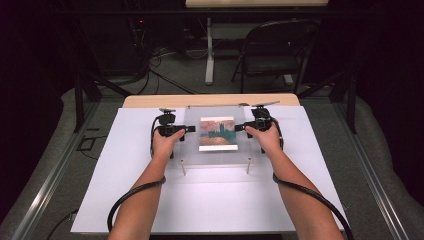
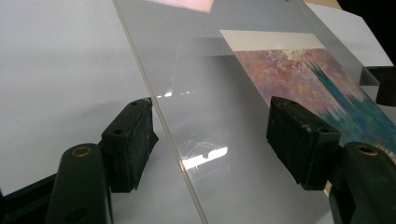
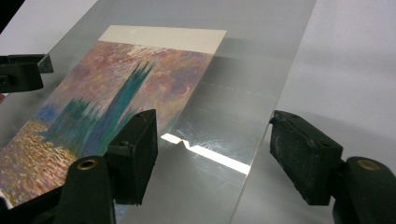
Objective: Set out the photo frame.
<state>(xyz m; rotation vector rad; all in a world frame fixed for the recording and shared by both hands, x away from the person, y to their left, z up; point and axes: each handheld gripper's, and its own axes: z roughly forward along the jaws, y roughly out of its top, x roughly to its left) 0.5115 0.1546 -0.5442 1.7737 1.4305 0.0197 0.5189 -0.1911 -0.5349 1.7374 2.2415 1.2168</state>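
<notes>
Toward the far edge of the white counter [image 1: 125, 200], the left tool [image 1: 190, 129] straddles, jaws spread, the left edge of a clear acrylic sheet [image 1: 190, 150] raised on short posts above a colourful painted print [image 1: 218, 133]; the right tool [image 1: 240, 128] straddles its right edge, equally unclenched.

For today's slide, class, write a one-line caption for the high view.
Two hand-held grippers, left and right, straddle opposite edges of a clear sheet over a painted print on a white table.

Glossy clear plastic sheet [image 1: 220, 150], matt board [image 1: 130, 165]
</notes>
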